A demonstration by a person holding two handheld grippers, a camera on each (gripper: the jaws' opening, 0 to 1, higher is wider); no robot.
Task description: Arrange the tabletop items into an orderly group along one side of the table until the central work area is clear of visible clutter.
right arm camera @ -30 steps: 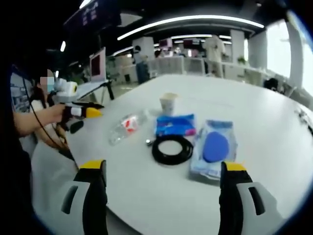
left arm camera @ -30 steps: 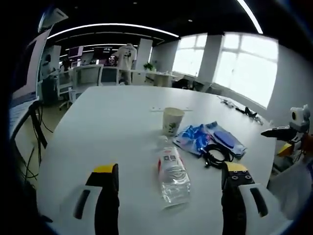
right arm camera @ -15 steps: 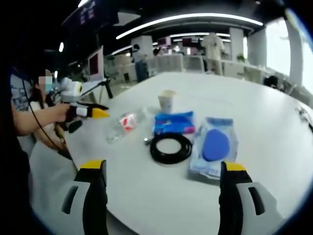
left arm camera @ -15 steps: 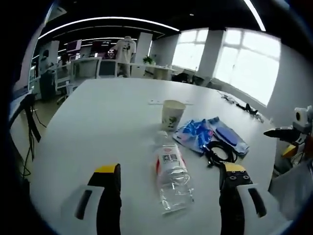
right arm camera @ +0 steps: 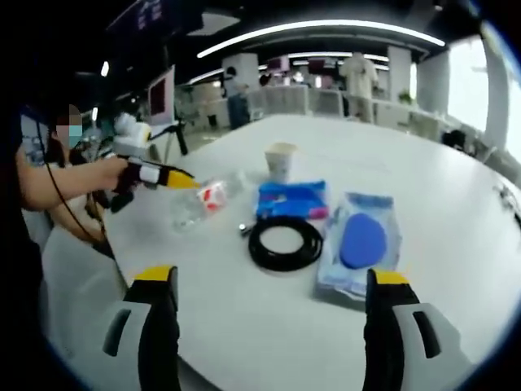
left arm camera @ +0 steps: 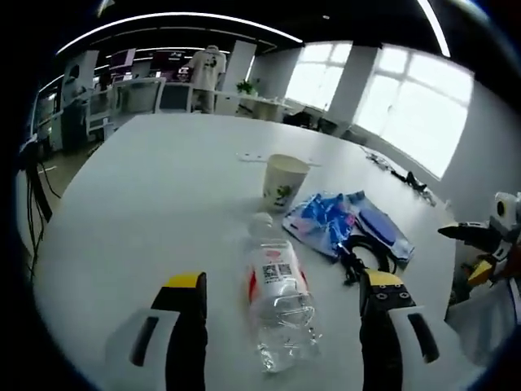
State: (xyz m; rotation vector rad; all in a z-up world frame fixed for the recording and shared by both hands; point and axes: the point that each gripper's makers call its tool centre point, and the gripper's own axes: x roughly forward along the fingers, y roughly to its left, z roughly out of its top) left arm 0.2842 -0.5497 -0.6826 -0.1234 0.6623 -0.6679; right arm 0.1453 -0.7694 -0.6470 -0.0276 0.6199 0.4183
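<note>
In the left gripper view, the left hand-held gripper [left arm camera: 281,295], jaws apart, had closed in to straddle the lying water bottle [left arm camera: 278,298] on the white desk [left arm camera: 146,195], a grasp seemingly next; paper cup [left arm camera: 283,182], blue packets [left arm camera: 326,221] and cable [left arm camera: 364,251] crowded beyond. In the right gripper view, the right hand-held gripper [right arm camera: 273,287] hung open and empty short of the coiled cable [right arm camera: 286,243] and the pouch [right arm camera: 360,244], the clutter not yet moved aside.

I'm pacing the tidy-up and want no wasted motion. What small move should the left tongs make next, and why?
Probably ease the left tongs forward and down to straddle the clear plastic water bottle with the red label. It lies on its side on the white table, already lined up between the open jaws, nearer than the paper cup.
</note>
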